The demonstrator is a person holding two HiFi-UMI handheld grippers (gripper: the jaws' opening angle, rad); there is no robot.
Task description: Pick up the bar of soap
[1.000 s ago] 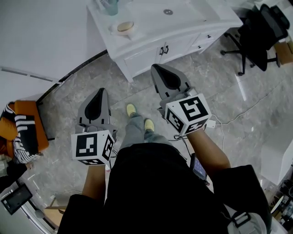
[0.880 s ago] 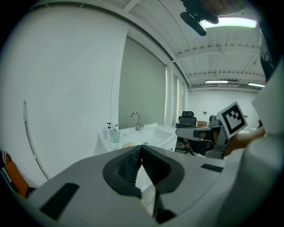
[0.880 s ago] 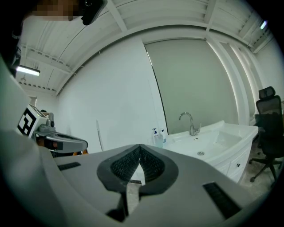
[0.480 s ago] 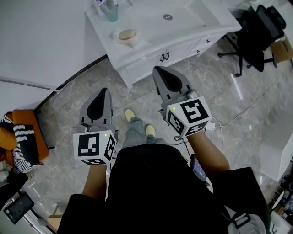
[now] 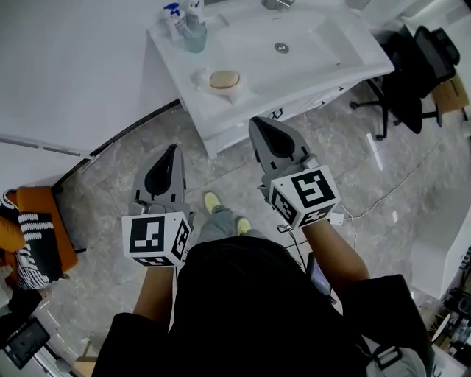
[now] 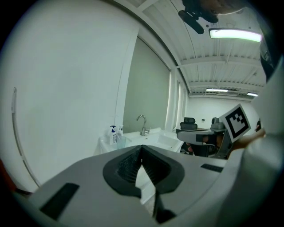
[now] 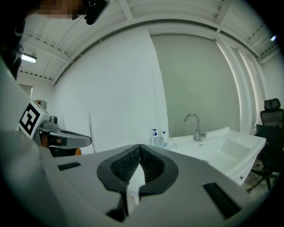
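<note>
A tan bar of soap (image 5: pixel 224 79) lies in a white dish on the left end of the white vanity counter (image 5: pixel 193 94), seen in the head view. My left gripper (image 5: pixel 174 149) hangs over the floor, well short of the counter, jaws shut with nothing between them. My right gripper (image 5: pixel 257 123) is also shut and empty, its tip just below the counter's front edge, right of the soap. From the left gripper view the jaws (image 6: pixel 141 146) meet tip to tip. The right gripper view shows its jaws (image 7: pixel 140 146) closed too; the soap is hidden there.
A sink basin (image 5: pixel 283 44) with a faucet (image 7: pixel 195 125) sits right of the soap. Pump bottles (image 5: pixel 184 16) stand at the counter's back left corner. A black office chair (image 5: pixel 416 66) is at the right. An orange seat with striped cloth (image 5: pixel 29 228) is at the left. Cables (image 5: pixel 383 188) lie on the marble floor.
The vanity has slid lower and closer in the head view, so the soap and sink show more fully. Both grippers stay shut and have come nearer the counter.
</note>
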